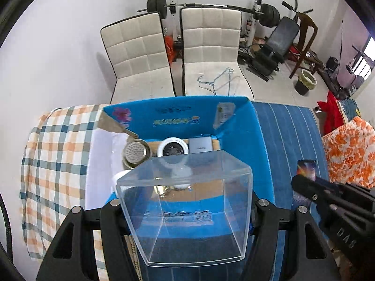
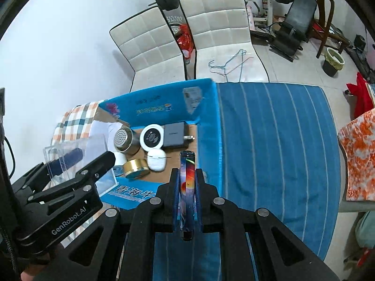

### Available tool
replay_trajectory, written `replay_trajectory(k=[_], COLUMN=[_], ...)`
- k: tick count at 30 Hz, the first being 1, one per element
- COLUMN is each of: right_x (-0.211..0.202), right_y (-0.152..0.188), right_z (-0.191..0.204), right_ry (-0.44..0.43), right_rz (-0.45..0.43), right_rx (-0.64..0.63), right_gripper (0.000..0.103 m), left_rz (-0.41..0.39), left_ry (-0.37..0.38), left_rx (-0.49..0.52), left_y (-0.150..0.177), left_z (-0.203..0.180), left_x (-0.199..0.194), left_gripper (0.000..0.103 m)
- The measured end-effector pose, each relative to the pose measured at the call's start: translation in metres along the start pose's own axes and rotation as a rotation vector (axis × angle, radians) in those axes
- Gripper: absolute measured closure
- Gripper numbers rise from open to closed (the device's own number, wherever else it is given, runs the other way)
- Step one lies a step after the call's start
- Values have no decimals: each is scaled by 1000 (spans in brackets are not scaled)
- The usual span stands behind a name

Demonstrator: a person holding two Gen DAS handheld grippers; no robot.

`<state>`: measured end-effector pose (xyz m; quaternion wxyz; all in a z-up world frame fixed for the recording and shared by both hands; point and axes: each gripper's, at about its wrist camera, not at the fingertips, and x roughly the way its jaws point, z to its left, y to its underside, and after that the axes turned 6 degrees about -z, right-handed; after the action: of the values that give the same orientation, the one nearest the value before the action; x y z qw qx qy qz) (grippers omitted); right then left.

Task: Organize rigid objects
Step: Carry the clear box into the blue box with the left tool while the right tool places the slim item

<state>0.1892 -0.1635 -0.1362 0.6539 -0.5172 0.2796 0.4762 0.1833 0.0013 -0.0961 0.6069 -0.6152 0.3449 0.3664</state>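
I have both loads above the blue carton (image 2: pixel 208 121): my left gripper (image 1: pixel 185 210) clamps the clear acrylic box (image 1: pixel 187 206), my right gripper (image 2: pixel 187 187) pinches the galaxy-print pen case (image 2: pixel 187 187). Next I must lower each into free space beside the earbuds case (image 2: pixel 156 160).

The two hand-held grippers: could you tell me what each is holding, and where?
Left hand-held gripper clamps the clear plastic box by its two opposite side walls. Right hand-held gripper pinches the thin colourful card by its flat faces.

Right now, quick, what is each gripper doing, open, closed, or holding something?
Left gripper: jaws closed on the clear plastic box.
Right gripper: jaws closed on the thin colourful case, held edge-on.
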Motion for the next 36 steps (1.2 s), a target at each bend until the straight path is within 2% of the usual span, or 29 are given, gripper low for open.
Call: replay_trajectory(k=[5,9,16,21,27,36], right_x=[14,39,106,154,194,231], right_y=[-2,-4,-4,-1,0,4], right_z=[9,12,12,18,11,13], right_ry=[6,-3,4,28,4,18], right_rz=[13,37,103,153,205,278], right_rx=[2,21,37,5,33,26], right_gripper=[90,90,90,90,90,90], left_rz=[-10,20,190,267,284,323], left_ry=[2,18,117,136,142,124], left_rx=[-11,-20,-44,-32,-50,-48], left_y=[1,6,33,51,51,59], left_z=[22,33,47,41,45,56], left_x=[-1,15,82,116,137,161], left_gripper=[40,40,40,40,40,42])
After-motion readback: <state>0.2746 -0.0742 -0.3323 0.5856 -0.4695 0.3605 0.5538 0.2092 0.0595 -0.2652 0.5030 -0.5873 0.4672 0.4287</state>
